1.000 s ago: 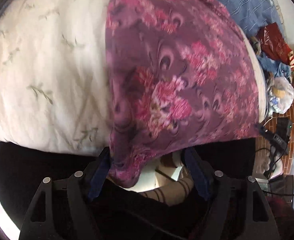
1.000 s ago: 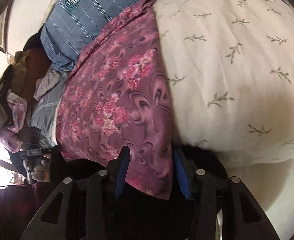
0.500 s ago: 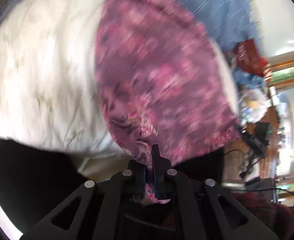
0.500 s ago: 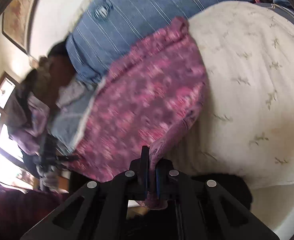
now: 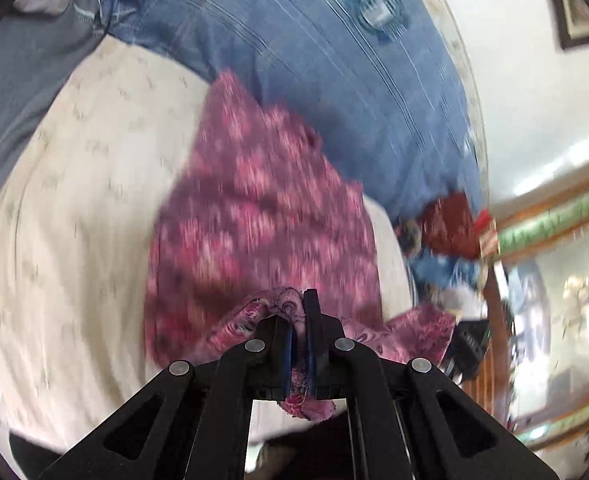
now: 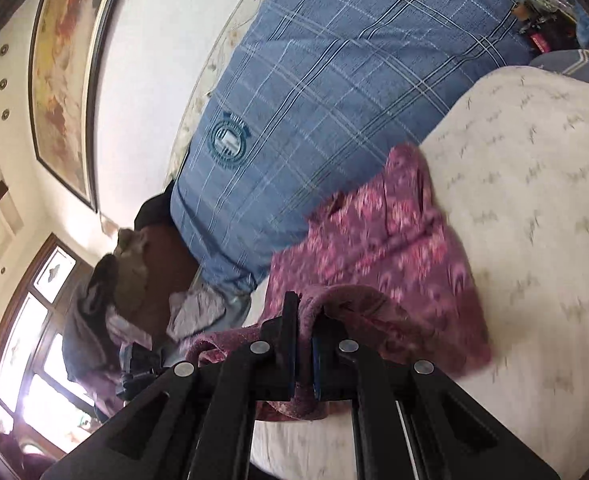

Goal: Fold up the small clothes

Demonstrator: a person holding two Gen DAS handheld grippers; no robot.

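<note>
Garment (image 5: 262,216), purple floral, lies on the white quilt (image 5: 74,208) just below the blue pillow (image 5: 314,72); near hem raised, likely to fold it over. Left claw (image 5: 299,332) is pressed together, pinching that hem.

Right wrist view: right claw (image 6: 303,336) likewise clamps the hem's other corner below the pillow.

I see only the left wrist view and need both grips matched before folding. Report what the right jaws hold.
Observer: The right gripper is shut on an edge of the purple floral garment.
Operator: Name what lies left of the garment there.
Observer: A heap of brown and grey clothes, beside the blue plaid pillow.
Operator: Say what shows past that heap.
Observer: A bright wood-framed window.
</note>
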